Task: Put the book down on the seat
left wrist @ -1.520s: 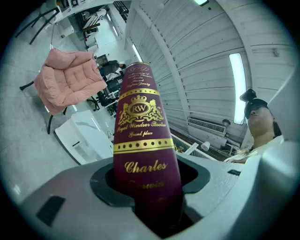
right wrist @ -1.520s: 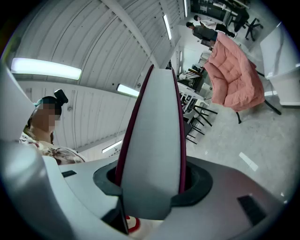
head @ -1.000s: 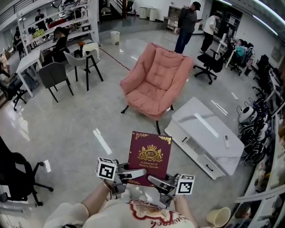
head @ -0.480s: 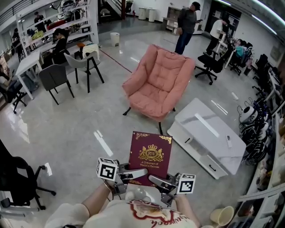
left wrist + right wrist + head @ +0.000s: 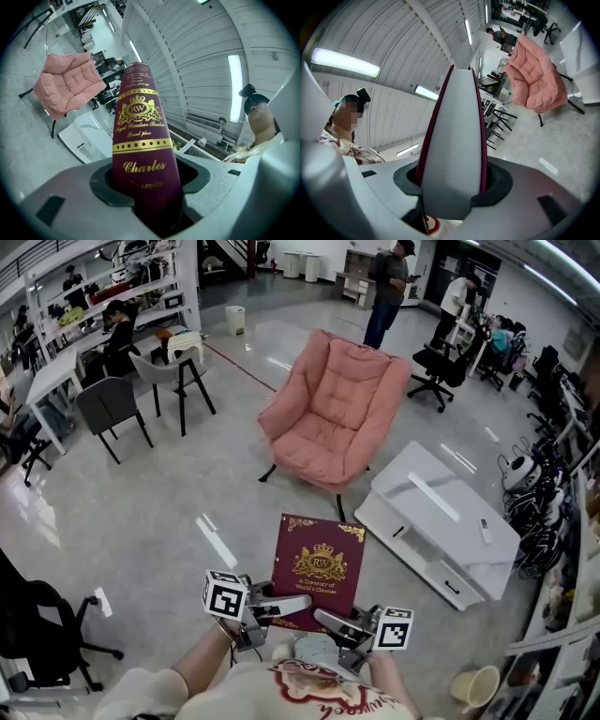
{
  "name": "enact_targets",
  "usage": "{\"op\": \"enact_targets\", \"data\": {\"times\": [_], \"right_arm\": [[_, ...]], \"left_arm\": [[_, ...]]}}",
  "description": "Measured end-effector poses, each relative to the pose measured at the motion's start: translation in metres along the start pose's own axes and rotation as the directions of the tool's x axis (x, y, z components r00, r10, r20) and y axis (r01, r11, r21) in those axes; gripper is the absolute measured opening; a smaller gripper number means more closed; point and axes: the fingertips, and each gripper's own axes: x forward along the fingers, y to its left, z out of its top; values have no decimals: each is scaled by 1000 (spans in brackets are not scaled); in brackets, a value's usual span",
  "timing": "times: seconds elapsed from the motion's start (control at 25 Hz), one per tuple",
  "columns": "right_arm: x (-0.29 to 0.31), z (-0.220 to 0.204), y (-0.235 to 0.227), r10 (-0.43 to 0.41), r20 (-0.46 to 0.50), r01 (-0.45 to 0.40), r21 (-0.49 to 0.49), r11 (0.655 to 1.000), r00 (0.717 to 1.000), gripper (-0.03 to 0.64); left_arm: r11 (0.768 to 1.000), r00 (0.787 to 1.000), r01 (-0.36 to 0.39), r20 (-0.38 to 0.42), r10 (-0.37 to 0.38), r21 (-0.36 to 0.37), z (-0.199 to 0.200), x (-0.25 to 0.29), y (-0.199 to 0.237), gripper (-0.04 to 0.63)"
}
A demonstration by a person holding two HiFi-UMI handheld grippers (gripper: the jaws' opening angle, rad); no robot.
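Observation:
A maroon hardback book point(image 5: 317, 570) with gold crest is held flat in front of me, low in the head view. My left gripper point(image 5: 298, 602) is shut on its spine side, and the gold-lettered spine point(image 5: 140, 140) rises between the jaws. My right gripper point(image 5: 325, 618) is shut on the page-edge side, where the white page block point(image 5: 457, 150) fills the jaws. The pink cushioned armchair point(image 5: 333, 413) stands on the floor well ahead of the book, its seat point(image 5: 314, 442) bare. The chair also shows small in both gripper views point(image 5: 63, 86) point(image 5: 534, 77).
A low white cabinet point(image 5: 441, 526) stands right of the chair. Grey chairs and a stool point(image 5: 155, 381) stand at the left with desks behind. A black office chair point(image 5: 37, 634) is at the near left. People stand at the back point(image 5: 384, 287). A beige bucket point(image 5: 473, 688) sits at lower right.
The view has crept slightly forward towards the armchair. The book and both grippers keep the same hold and place in front of me.

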Motion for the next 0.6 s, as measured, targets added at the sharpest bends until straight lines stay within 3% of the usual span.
{"op": "enact_targets", "data": {"times": [0.28,0.6], "right_arm": [[-1,26,-28,-3,2,3,4,1000,1000,221],[13,116,-74,36,-12,-36,-19,999,999,221]], "left_arm": [[1000,1000,1,2,-1,5,20,17,27,239],[999,999,-19,31,18,42,103,54,71,239]]}}
